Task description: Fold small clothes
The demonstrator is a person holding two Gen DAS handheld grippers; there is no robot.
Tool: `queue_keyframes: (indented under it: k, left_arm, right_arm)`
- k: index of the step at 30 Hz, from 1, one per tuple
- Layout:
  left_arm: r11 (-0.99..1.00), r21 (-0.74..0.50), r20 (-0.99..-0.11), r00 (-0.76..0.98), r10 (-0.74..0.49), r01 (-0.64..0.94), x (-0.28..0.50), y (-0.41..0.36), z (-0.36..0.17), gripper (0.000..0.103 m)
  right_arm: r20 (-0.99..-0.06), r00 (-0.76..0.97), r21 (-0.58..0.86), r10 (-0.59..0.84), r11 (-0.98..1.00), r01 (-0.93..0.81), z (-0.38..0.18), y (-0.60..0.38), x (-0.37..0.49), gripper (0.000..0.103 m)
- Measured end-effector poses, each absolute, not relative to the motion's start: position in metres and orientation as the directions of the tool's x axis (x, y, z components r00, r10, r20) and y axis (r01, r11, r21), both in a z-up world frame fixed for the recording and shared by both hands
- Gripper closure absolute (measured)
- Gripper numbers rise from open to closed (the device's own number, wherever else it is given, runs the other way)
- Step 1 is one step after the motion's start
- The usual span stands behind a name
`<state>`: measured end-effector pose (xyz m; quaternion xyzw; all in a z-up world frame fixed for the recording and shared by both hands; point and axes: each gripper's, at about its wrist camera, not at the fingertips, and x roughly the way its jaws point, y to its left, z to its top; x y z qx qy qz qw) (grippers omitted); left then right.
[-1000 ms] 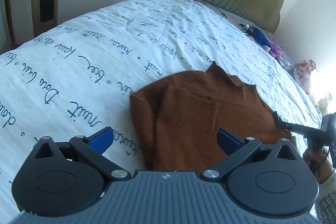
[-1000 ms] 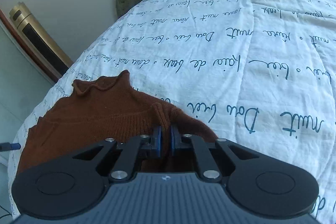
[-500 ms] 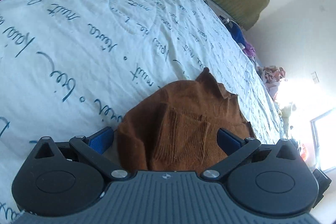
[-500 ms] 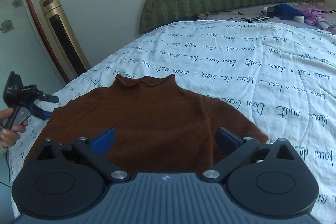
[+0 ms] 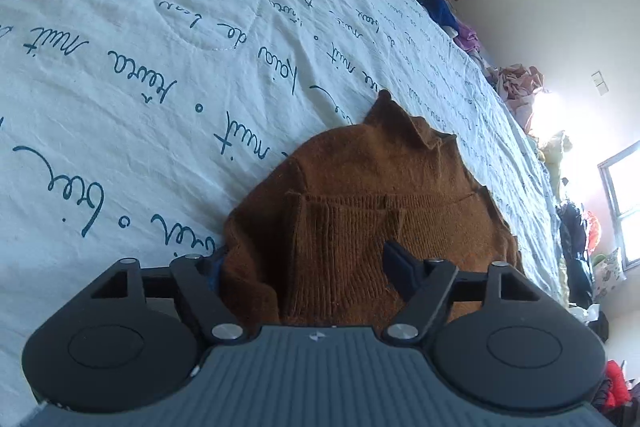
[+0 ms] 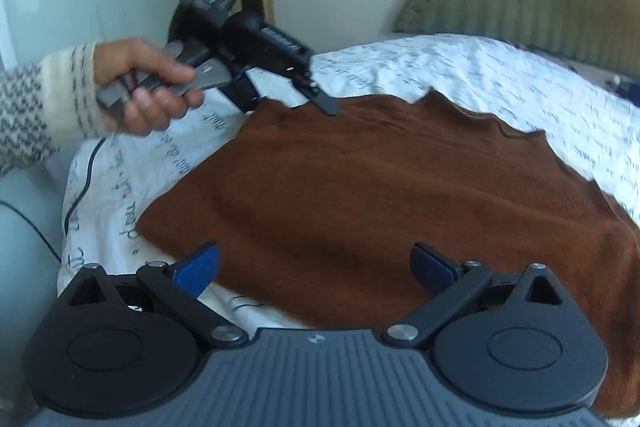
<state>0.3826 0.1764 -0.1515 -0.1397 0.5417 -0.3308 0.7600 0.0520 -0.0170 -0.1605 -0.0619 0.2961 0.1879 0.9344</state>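
Right now the brown sweater (image 6: 380,195) lies spread on the white bedspread (image 5: 140,67) printed with blue handwriting. Left tongs (image 5: 304,267) are closing, with a bunched fold of the sweater's ribbed edge between the pads; the far pad sits against the knit, the near one is mostly hidden behind the fold. Right tongs (image 6: 316,267) stand wide and released, hovering just above the sweater's near edge, gripping nothing. Across the sweater from the right tongs, a hand (image 6: 144,87) in a patterned sleeve holds the left tongs' handle.
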Motion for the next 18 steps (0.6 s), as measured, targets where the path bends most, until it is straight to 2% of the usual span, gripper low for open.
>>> queue_keyframes:
  k: [1, 5, 6, 7, 8, 9, 13, 14, 15, 16, 18]
  left_arm:
    - [0.728, -0.597, -0.716, 0.185, -0.673, 0.337, 0.384, 0.179, -0.152, 0.018]
    - [0.689, -0.628, -0.679, 0.177, -0.712, 0.361, 0.383, 0.184, -0.145, 0.021]
    - [0.68, -0.633, -0.673, 0.17, -0.72, 0.37, 0.382, 0.183, -0.144, 0.033]
    - [0.67, -0.64, -0.669, 0.157, -0.727, 0.375, 0.382, 0.183, -0.145, 0.056]
    - [0.673, -0.642, -0.673, 0.151, -0.724, 0.367, 0.383, 0.183, -0.146, 0.064]
    - [0.678, -0.645, -0.677, 0.15, -0.721, 0.353, 0.384, 0.185, -0.149, 0.069]
    - [0.635, -0.72, -0.627, 0.132, -0.768, 0.279, 0.39, 0.2, -0.16, 0.069]
    - [0.622, -0.735, -0.613, 0.128, -0.78, 0.268, 0.391, 0.203, -0.162, 0.068]
    - [0.619, -0.743, -0.609, 0.126, -0.783, 0.255, 0.392, 0.205, -0.164, 0.051]
    - [0.624, -0.748, -0.612, 0.127, -0.78, 0.226, 0.393, 0.207, -0.167, 0.024]
    - [0.583, -0.782, -0.574, 0.111, -0.812, 0.22, 0.395, 0.207, -0.169, 0.01]
  right_arm:
    - [-0.573, 0.76, -0.054, 0.306, 0.911, -0.408, -0.163, -0.001, 0.048, 0.001]
    - [-0.513, 0.826, -0.27, 0.235, 0.869, -0.415, -0.172, 0.046, 0.03, 0.001]
    - [-0.495, 0.838, -0.314, 0.23, 0.852, -0.42, -0.173, 0.055, 0.024, 0.001]
    - [-0.489, 0.843, -0.358, 0.225, 0.829, -0.429, -0.176, 0.064, 0.022, 0.001]
    - [-0.488, 0.844, -0.395, 0.224, 0.805, -0.442, -0.179, 0.072, 0.02, 0.001]
    - [-0.478, 0.85, -0.432, 0.222, 0.783, -0.448, -0.183, 0.079, 0.017, 0.001]
    - [-0.423, 0.892, -0.6, 0.159, 0.688, -0.408, -0.198, 0.098, 0.015, 0.001]
    - [-0.419, 0.896, -0.622, 0.145, 0.673, -0.4, -0.2, 0.102, 0.019, 0.001]
    - [-0.415, 0.901, -0.638, 0.126, 0.666, -0.387, -0.202, 0.103, 0.022, 0.001]
    - [-0.414, 0.902, -0.646, 0.121, 0.659, -0.385, -0.202, 0.104, 0.024, 0.001]
    - [-0.395, 0.911, -0.66, 0.121, 0.652, -0.373, -0.199, 0.107, 0.031, 0.002]
